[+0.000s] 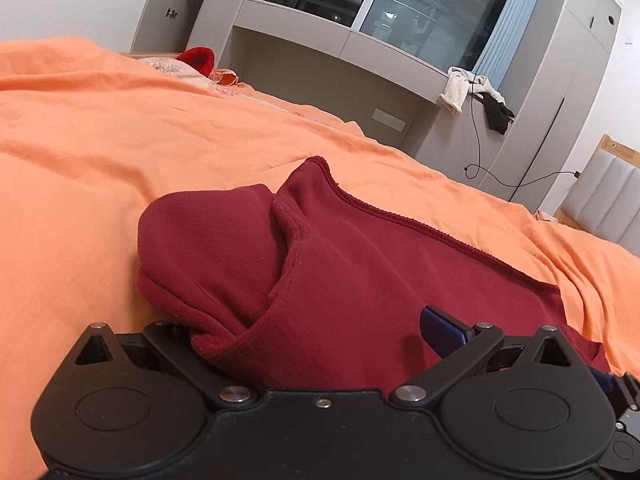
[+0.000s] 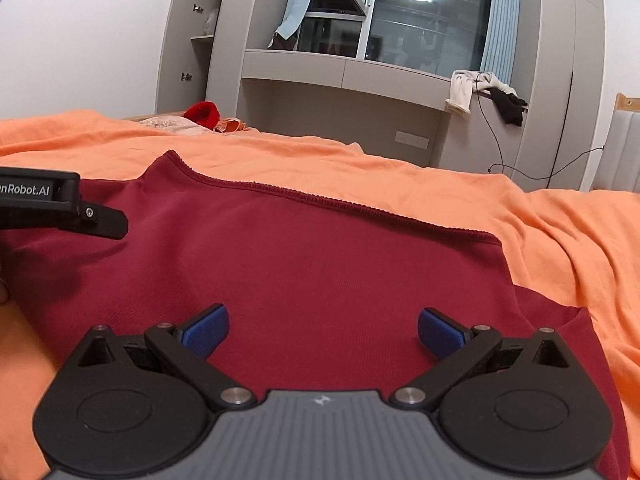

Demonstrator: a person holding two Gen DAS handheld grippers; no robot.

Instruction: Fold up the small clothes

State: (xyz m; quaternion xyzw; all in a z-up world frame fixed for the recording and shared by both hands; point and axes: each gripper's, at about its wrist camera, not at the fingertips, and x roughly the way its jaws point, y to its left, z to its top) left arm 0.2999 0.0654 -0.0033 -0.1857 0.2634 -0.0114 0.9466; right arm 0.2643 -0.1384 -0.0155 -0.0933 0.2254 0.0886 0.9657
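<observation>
**Red garment on bed, left side bunched**

Dark red garment (image 2: pixel 320 264) lies on the orange bed sheet (image 2: pixel 560 220), long axis across both grippers. Left gripper (image 1: pixel 312 344) sits in the bunched end; left finger buried, can't tell its grip. Right gripper (image 2: pixel 322 330) hovers spread wide, empty.

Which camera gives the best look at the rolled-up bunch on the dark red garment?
The left wrist view: the bunch sits centred, right ahead of the left tongs. The right wrist view shows only flat cloth of the garment; the bunch isn't visible.
</observation>
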